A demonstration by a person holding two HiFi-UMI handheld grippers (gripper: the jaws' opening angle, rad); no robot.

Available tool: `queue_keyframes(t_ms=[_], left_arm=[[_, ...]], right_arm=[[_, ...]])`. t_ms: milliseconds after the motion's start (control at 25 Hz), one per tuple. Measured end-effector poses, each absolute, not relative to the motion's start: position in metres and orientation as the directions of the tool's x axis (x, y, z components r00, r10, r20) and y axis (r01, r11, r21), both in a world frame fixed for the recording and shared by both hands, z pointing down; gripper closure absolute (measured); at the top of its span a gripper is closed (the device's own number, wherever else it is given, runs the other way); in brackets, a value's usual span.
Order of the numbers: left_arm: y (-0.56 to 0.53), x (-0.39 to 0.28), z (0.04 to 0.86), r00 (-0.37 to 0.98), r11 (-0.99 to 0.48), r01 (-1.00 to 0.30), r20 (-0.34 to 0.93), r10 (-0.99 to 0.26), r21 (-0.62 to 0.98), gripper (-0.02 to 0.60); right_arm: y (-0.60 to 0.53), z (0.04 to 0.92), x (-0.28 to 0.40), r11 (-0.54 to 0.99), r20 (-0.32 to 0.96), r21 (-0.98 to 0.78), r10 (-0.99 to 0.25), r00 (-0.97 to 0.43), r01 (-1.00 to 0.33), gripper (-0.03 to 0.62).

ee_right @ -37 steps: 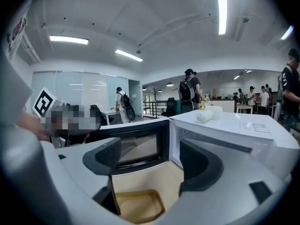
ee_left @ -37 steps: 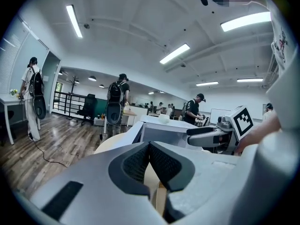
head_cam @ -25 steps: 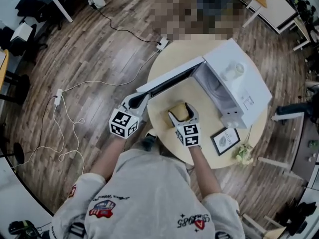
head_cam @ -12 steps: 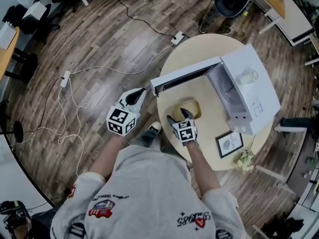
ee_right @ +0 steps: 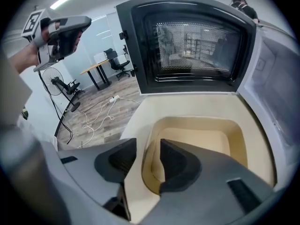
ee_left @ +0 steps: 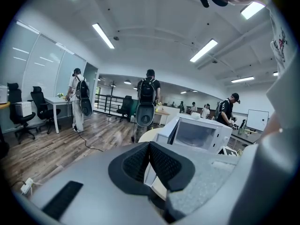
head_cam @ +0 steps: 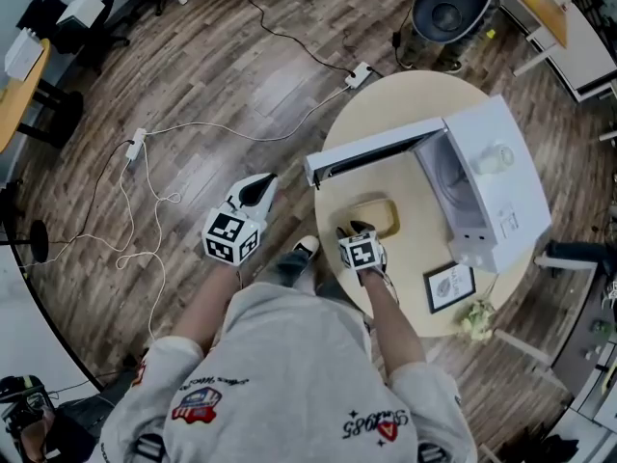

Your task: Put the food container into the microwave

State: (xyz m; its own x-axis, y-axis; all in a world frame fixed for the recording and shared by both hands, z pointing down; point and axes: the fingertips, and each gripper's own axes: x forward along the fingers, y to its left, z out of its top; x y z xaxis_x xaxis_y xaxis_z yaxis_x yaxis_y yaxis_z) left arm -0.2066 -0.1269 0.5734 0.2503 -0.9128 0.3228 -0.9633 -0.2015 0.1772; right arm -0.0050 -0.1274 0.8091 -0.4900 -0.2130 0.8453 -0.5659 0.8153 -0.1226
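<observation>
The beige food container (head_cam: 374, 213) lies on the round table in front of the white microwave (head_cam: 496, 196), whose door (head_cam: 371, 152) stands wide open. My right gripper (head_cam: 355, 230) sits at the container's near edge. In the right gripper view its jaws straddle the container's (ee_right: 201, 144) left rim, shut on that wall (ee_right: 147, 149). The open door (ee_right: 192, 41) stands behind. My left gripper (head_cam: 258, 189) hangs over the floor left of the table, shut and empty (ee_left: 149, 146), pointing toward the microwave (ee_left: 201, 132).
A small framed picture (head_cam: 450, 285) and a sprig of flowers (head_cam: 472, 318) sit at the near right of the table (head_cam: 386, 104). A cup (head_cam: 494, 157) stands on the microwave's top. Cables (head_cam: 145, 191) trail over the wood floor. A black chair (head_cam: 448, 3) stands beyond.
My right gripper's jaws have narrowed from wide open to shut on the container's near rim. My left gripper has drawn away from the door, leftward.
</observation>
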Motion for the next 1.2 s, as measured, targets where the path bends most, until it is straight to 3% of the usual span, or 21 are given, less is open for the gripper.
queue_keyframes(t_ms=[200,640,1200], left_arm=[[-0.128,-0.202,0.58,0.261,-0.212,-0.961,0.336,-0.905,0.177,0.577],[-0.145,-0.181,0.578,0.326,-0.279,-0.942,0.327,-0.887,0.185,0.578],[-0.19,-0.09,0.562,0.528,-0.491,-0.849,0.272,-0.805,0.195,0.578]], right_arm=[[-0.131,0.811,-0.004,0.819,0.855,-0.106,-0.215,-0.472,-0.564,0.533],[-0.137,0.794,0.011,0.792,0.837,-0.113,-0.249,-0.487,-0.6,0.56],[-0.165,0.731,0.052,0.719,0.745,-0.078,-0.418,-0.519,-0.69,0.574]])
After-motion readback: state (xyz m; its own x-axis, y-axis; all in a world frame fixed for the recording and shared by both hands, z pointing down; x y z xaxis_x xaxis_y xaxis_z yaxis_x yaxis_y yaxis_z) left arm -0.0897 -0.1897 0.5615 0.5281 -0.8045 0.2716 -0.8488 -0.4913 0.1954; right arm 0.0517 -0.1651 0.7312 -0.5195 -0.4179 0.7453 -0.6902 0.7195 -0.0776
